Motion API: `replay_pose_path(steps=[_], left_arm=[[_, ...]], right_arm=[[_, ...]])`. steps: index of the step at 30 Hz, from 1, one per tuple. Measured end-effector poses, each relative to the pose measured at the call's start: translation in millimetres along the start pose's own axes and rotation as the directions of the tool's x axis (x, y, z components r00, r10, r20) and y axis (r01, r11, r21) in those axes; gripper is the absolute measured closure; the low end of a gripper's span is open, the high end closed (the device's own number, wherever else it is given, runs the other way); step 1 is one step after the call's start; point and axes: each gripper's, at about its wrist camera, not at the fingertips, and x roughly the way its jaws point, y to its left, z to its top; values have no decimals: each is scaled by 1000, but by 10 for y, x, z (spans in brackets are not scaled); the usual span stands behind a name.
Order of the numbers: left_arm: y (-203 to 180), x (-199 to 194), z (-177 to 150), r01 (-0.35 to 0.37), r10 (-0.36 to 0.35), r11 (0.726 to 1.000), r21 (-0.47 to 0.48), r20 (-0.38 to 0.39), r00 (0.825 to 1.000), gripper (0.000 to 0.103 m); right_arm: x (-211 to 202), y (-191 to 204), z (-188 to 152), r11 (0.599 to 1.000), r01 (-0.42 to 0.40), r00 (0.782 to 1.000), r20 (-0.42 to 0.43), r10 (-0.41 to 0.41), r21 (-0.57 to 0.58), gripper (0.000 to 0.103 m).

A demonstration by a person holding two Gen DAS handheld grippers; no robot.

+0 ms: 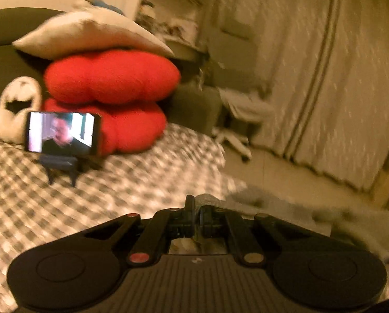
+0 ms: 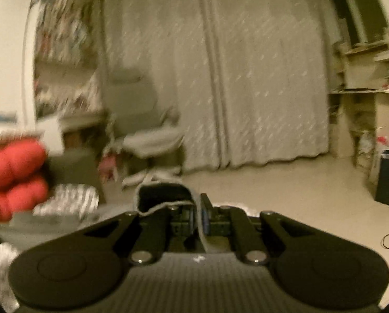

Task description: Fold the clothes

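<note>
My left gripper (image 1: 196,210): aimed slightly downward over the checked bed cover (image 1: 95,208), jaws clenched on a fold of the grey garment (image 1: 272,203).
My right gripper (image 2: 198,208): held nearly level toward the curtains (image 2: 246,78), jaws clamped on the garment's edge.
Counted: two grippers, one garment, two red cushions (image 1: 111,78), one pale pillow (image 1: 90,34), one phone (image 1: 62,133).
Garment position: pinched between both jaws; in the left view it trails to the right.
</note>
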Motion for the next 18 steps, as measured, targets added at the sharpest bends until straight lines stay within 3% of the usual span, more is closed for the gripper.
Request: replay_pose_path(steps=[4, 6, 9, 12, 14, 18], left_arm=[[318, -167, 184, -25, 34, 996, -83, 109, 993, 100], [431, -185, 221, -45, 55, 994, -100, 107, 993, 100], [493, -51, 193, -111, 110, 992, -60, -9, 994, 100], [618, 151, 114, -156, 145, 986, -67, -145, 979, 100], [655, 188, 95, -146, 130, 986, -85, -173, 976, 100], [627, 64, 137, -109, 97, 991, -79, -139, 986, 100]], right_arm=[[-170, -194, 102, 996, 46, 990, 131, -56, 77, 96], [-158, -311, 125, 991, 80, 988, 120, -94, 111, 96], [-17, -459, 123, 983, 111, 993, 9, -113, 148, 96], [209, -511, 82, 981, 147, 980, -153, -127, 129, 96], [323, -577, 31, 974, 150, 965, -239, -107, 169, 95], [463, -646, -77, 956, 143, 944, -325, -55, 255, 91]])
